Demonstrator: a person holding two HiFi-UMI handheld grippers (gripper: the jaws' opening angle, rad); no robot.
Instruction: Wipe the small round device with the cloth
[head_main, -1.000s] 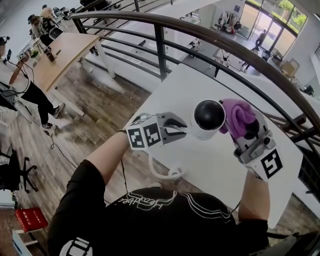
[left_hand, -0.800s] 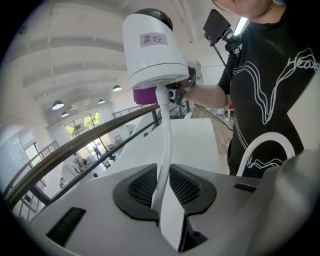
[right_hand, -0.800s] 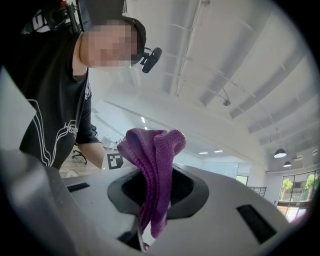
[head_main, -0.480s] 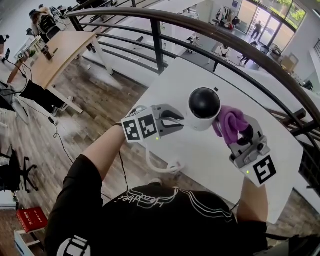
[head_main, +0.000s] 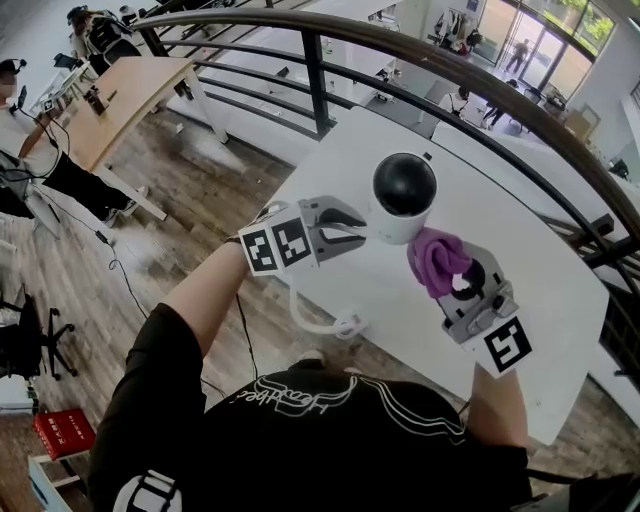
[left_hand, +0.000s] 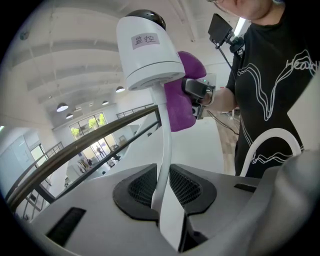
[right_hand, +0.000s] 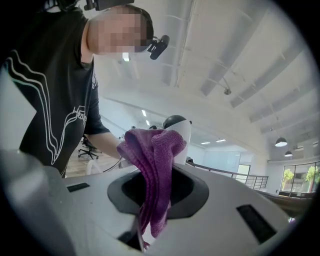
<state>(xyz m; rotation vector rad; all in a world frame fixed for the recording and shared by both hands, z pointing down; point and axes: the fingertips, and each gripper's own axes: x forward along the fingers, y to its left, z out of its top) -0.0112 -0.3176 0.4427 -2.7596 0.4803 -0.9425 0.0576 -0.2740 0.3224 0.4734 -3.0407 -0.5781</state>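
Observation:
The small round device (head_main: 404, 198) is white with a black dome (head_main: 404, 183), held up over the white table (head_main: 530, 250). My left gripper (head_main: 357, 229) is shut on its thin white stem (left_hand: 164, 150), with the device body (left_hand: 149, 52) standing above the jaws. My right gripper (head_main: 452, 280) is shut on a purple cloth (head_main: 435, 258), which bunches up out of the jaws (right_hand: 152, 160). The cloth touches the device's lower right side, and in the left gripper view the cloth (left_hand: 181, 97) lies against the device's far side. The device (right_hand: 179, 129) peeks out just behind the cloth.
A white cable (head_main: 322, 322) loops off the table's near edge below the left gripper. A dark metal railing (head_main: 400, 48) curves along the table's far side. Wooden floor and a wooden desk (head_main: 120, 95) with people lie far left.
The right gripper has drawn the cloth down and to the left, from the device's right side to its lower right. The left gripper has carried the device slightly up and away.

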